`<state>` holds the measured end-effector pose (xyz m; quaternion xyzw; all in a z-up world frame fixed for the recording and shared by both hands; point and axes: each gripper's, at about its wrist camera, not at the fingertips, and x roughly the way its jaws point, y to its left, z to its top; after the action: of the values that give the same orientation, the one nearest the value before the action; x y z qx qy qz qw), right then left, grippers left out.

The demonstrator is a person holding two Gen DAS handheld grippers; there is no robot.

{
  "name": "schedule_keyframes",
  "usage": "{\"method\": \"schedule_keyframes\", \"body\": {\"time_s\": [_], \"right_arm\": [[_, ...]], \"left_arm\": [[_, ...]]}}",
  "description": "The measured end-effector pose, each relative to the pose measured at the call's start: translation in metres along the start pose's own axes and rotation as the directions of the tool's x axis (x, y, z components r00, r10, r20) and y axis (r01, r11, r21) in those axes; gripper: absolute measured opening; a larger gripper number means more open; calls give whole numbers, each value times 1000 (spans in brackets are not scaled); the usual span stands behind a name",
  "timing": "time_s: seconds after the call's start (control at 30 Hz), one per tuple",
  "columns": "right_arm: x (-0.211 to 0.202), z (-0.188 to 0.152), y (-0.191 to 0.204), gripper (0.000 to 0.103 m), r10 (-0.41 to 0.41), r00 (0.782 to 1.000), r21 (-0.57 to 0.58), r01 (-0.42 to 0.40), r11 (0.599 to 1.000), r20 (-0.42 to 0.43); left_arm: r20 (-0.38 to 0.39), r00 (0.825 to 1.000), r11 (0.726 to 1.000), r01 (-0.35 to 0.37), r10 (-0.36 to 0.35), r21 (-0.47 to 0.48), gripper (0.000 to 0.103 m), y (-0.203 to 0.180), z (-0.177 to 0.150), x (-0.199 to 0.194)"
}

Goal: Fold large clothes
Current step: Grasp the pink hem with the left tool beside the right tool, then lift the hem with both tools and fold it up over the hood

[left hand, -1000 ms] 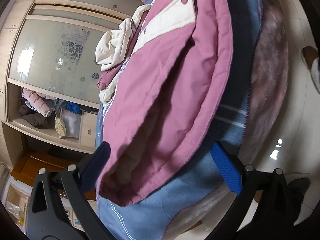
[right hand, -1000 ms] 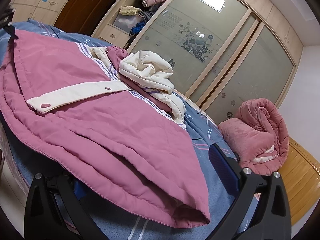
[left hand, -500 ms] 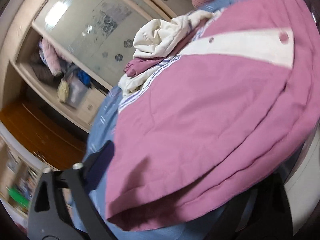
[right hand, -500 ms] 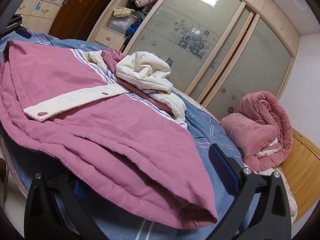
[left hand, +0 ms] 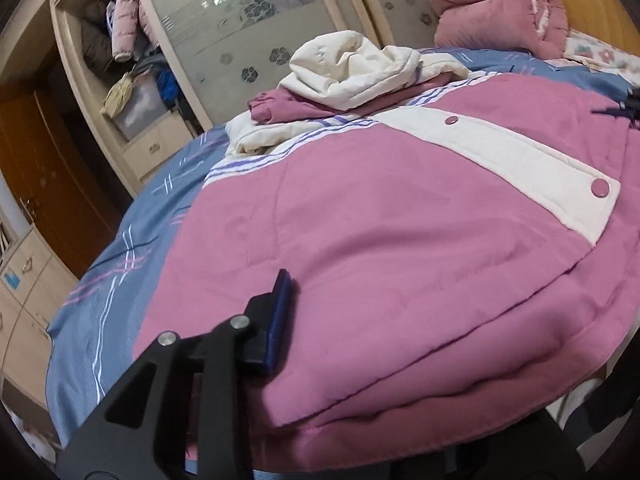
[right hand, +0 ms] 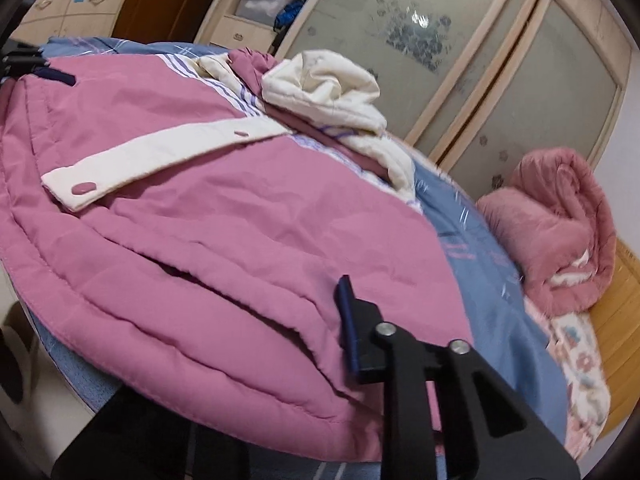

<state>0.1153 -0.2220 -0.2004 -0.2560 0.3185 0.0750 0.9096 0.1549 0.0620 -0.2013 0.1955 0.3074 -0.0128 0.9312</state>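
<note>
A pink padded jacket (left hand: pixel 380 248) with a cream snap placket (left hand: pixel 532 168) and a cream hood (left hand: pixel 348 68) lies on the bed; it also shows in the right wrist view (right hand: pixel 208 232). My left gripper (left hand: pixel 360 364) is shut on the jacket's bottom hem at its left corner; one blue-padded finger (left hand: pixel 278 320) lies on top, the other is hidden under the cloth. My right gripper (right hand: pixel 280 360) is shut on the hem at the right corner; one finger (right hand: pixel 348 328) lies on top, the other is hidden below. Each gripper shows small in the other's view, the right one (left hand: pixel 624 108) and the left one (right hand: pixel 36 68).
The jacket lies on a blue striped bedsheet (left hand: pixel 132 248) near the bed's edge. A rolled pink quilt (right hand: pixel 560 232) sits by the wooden headboard (right hand: pixel 624 280). A wardrobe with frosted sliding doors (right hand: pixel 480 52) and an open shelf of clothes (left hand: pixel 128 64) stands behind.
Both grippers have closed on the jacket's bottom hem. The left camera has swung round from a tilted side view to a level view along the jacket.
</note>
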Motion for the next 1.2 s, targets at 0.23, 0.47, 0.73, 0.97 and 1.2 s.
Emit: {"method": "schedule_keyframes", "body": {"time_s": [0.23,0.47,0.73,0.97,1.2], "right_arm": [[9,-2,1,16,12,999,41,-10,999,-46],[11,1,-5,13,26,998,98,-20,995,-60],[7,5,-9,10,25,999,147,-20,989,-38],[2,10,-17,9,47,999,230,-43,972,-9],[0,16,-25,9,61,998,300,-65,952,23]], "left_arm": [[-46,998,996,31,-34,-84,30,7,8,2],[-62,997,990,44,-53,-135,27,10,11,4],[-51,996,987,61,-70,-148,16,13,11,2],[-14,997,984,77,-80,-158,9,17,15,-2],[5,994,973,105,-106,-205,6,23,21,-3]]}}
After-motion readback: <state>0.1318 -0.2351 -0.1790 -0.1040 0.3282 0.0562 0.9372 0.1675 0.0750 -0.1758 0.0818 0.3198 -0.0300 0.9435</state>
